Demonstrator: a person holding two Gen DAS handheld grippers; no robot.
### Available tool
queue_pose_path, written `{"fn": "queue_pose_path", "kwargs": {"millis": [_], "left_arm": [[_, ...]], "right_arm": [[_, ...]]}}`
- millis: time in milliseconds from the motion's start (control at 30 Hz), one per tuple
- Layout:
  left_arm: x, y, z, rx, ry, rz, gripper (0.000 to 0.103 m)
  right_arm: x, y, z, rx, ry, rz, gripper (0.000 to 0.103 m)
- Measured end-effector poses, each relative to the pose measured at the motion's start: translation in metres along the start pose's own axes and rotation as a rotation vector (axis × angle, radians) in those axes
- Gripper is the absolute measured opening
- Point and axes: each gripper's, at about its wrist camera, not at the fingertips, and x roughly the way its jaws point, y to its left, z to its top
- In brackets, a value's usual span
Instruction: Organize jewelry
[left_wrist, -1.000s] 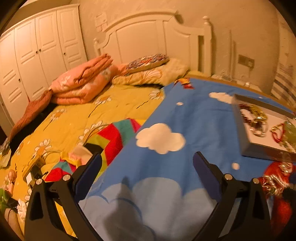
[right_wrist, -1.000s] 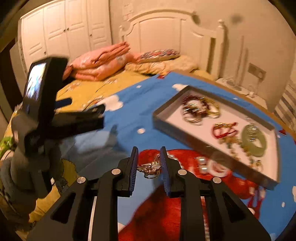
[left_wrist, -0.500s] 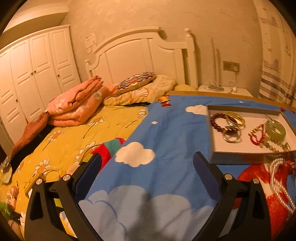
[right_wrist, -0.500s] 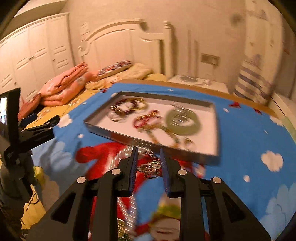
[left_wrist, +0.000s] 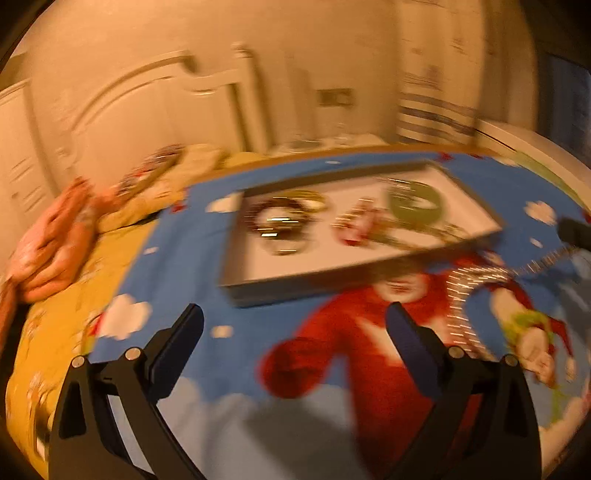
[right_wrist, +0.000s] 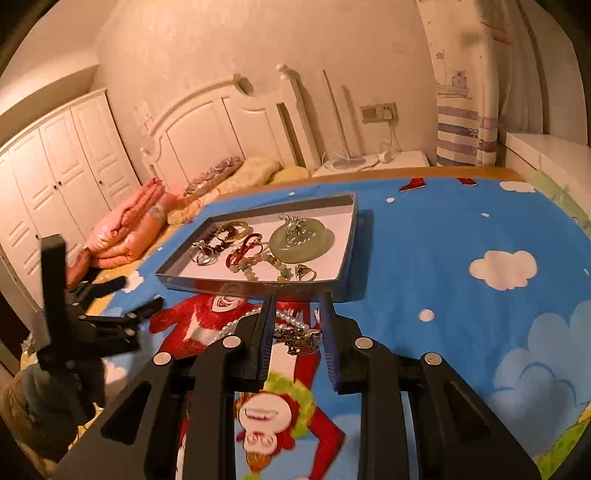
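Observation:
A grey tray (right_wrist: 343, 258) with a white floor lies on the blue cartoon sheet and holds a green jade ring (right_wrist: 301, 242), bracelets and rings; it also shows blurred in the left wrist view (left_wrist: 236, 291). My right gripper (right_wrist: 297, 338) is shut on the metal clasp (right_wrist: 300, 340) of a pearl necklace (right_wrist: 240, 325), just in front of the tray; the pearls trail left over the sheet. The necklace shows in the left wrist view (left_wrist: 461, 291). My left gripper (left_wrist: 293, 325) is open and empty, above the sheet before the tray. It also appears in the right wrist view (right_wrist: 122, 317).
The blue sheet (right_wrist: 461, 236) covers a bed with a white headboard (right_wrist: 221, 122). Folded pink blankets (right_wrist: 125, 229) and pillows lie at the left. A white wardrobe (right_wrist: 48, 173) stands far left, a nightstand (right_wrist: 373, 162) behind the bed.
Both views have swung right towards the tray. My right gripper has drawn the necklace clasp rightwards, and the pearls stretch out behind it. The left gripper stays open.

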Motion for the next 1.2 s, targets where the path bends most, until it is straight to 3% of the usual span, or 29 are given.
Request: {"fn": "queue_pose_path", "kwargs": {"millis": [133, 267, 467, 633, 900, 967, 1000, 1033, 1100, 1200], "left_arm": [[0.003, -0.035, -0.002, 0.081, 0.02, -0.118, 0.098], [0.001, -0.059, -0.007, 0.125, 0.035, -0.229, 0.098], [-0.002, -0.079, -0.012, 0.182, 0.035, -0.257, 0.098], [0.001, -0.087, -0.009, 0.204, 0.049, -0.286, 0.098], [0.028, -0.107, -0.005, 0.235, 0.159, -0.374, 0.097], [0.033, -0.11, -0.007, 0.246, 0.181, -0.404, 0.085], [0.032, -0.109, -0.006, 0.238, 0.177, -0.417, 0.072], [0.031, -0.107, -0.005, 0.235, 0.171, -0.413, 0.047], [0.03, -0.1, -0.003, 0.208, 0.183, -0.44, 0.007], [0.026, -0.084, 0.001, 0.123, 0.169, -0.521, 0.007]], "right_arm": [[-0.023, -0.009, -0.007, 0.023, -0.024, 0.023, 0.024], [-0.04, -0.025, -0.012, 0.095, -0.059, 0.13, 0.024], [-0.053, -0.059, -0.011, 0.232, -0.095, 0.213, 0.024], [-0.056, -0.083, -0.017, 0.394, -0.119, 0.376, 0.024], [-0.05, -0.106, -0.027, 0.593, -0.146, 0.542, 0.024], [-0.049, -0.11, -0.029, 0.626, -0.157, 0.559, 0.024], [-0.049, -0.113, -0.029, 0.636, -0.165, 0.553, 0.024], [-0.051, -0.114, -0.029, 0.635, -0.171, 0.531, 0.024], [-0.054, -0.117, -0.029, 0.636, -0.179, 0.479, 0.024], [-0.055, -0.122, -0.029, 0.646, -0.184, 0.389, 0.024]]}}
